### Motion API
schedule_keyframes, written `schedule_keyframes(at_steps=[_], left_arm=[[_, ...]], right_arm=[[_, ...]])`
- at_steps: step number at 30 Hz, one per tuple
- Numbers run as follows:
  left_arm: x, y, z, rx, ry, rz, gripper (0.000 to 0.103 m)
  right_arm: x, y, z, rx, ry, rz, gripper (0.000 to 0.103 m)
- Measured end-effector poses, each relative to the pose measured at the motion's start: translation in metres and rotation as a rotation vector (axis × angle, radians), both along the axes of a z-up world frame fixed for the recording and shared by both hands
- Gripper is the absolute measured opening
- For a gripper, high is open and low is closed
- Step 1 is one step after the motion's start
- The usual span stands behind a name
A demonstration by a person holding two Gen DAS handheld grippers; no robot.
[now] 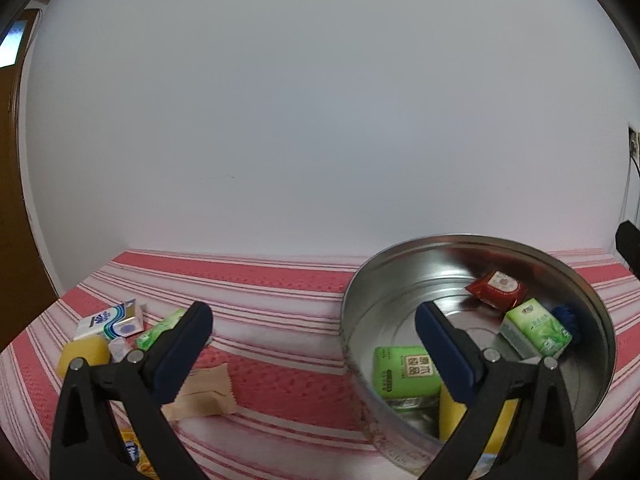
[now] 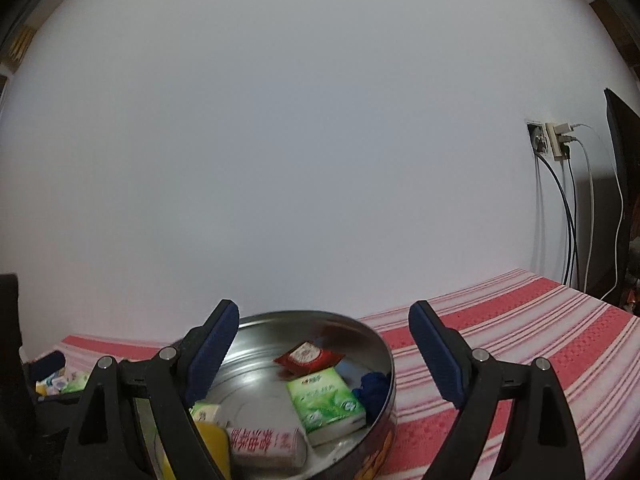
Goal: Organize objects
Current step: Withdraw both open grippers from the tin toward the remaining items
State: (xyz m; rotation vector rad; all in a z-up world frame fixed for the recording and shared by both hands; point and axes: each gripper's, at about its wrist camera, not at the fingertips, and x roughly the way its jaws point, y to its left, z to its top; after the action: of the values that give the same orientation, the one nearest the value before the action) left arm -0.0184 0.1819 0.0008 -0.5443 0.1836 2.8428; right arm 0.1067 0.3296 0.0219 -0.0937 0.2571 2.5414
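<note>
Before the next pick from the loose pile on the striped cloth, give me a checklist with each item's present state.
1. Left gripper empty, jaws wide apart: ok.
2. Right gripper empty, jaws apart: ok.
3. Round metal tin upright on the striped cloth, mouth unobstructed: ok.
4. Room left in the tin beside the red sachet and green tissue pack: ok, bare floor shows.
5. Items still outside: blue-and-white tissue pack, tan packet, yellow block: not ok, unsorted.
6. Whether the small green pack behind the left finger lies free: cannot tell, partly hidden.
</note>
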Motion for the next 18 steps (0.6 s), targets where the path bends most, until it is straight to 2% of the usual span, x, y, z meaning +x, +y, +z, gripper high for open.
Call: schedule_keyframes(at_steps=[4, 11, 18], left_arm=[[0.004, -0.008, -0.003, -0.019, -0.015, -0.010, 0.102], [0.000, -0.042, -0.003, 0.027, -0.052, 0.017, 0.102], [-0.003, -0.063, -0.004, 0.035, -0.060, 0.043, 0.102]], right_arm=[[-0.002, -0.009, -0.006, 0.008, -0.017, 0.025, 0.089], [-0.001, -0.024, -0.007, -0.003, -0.034, 0.071, 0.089], [-0.007, -0.048, -0.007, 0.006, -0.063, 0.114, 0.089]])
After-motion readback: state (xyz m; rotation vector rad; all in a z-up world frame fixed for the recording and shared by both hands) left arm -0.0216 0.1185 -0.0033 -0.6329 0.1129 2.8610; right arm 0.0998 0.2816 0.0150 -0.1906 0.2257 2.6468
